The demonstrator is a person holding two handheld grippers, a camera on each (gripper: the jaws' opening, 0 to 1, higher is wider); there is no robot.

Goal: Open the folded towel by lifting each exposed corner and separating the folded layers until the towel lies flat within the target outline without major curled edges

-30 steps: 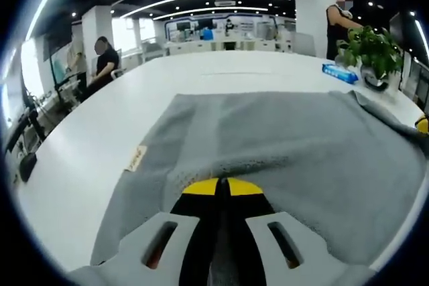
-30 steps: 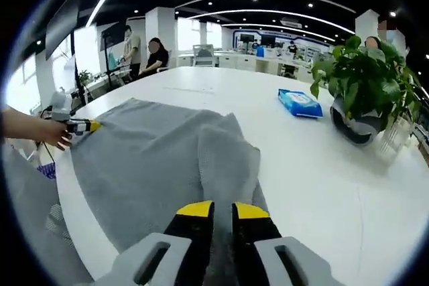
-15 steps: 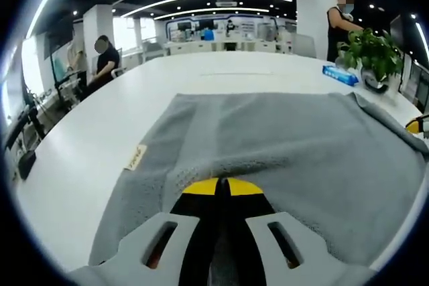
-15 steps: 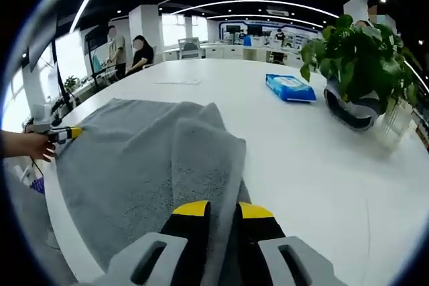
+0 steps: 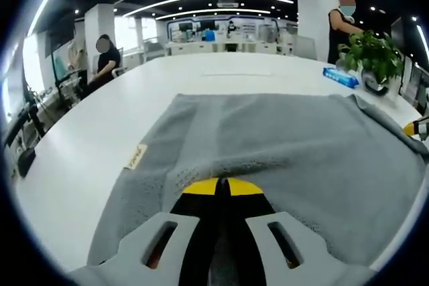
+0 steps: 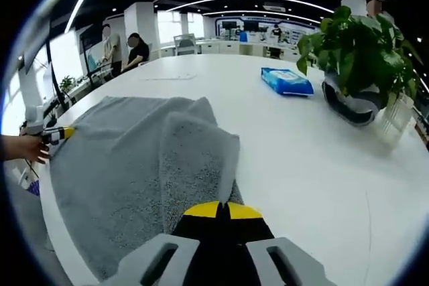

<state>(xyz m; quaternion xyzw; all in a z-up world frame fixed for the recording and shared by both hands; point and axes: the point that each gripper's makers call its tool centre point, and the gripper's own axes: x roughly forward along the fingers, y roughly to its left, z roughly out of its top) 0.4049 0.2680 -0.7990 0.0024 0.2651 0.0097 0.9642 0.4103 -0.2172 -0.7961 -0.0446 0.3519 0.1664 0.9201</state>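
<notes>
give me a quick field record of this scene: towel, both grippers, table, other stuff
towel: grey, spread on the table, one side folded over in a ridge
left gripper: jaws shut on the towel's near edge
right gripper: jaws shut on the towel by the fold
table: white
other: potted plant, blue packet, towel label

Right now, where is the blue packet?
In the right gripper view the blue packet lies on the white table, just left of the potted plant, beyond the grey towel.
</notes>
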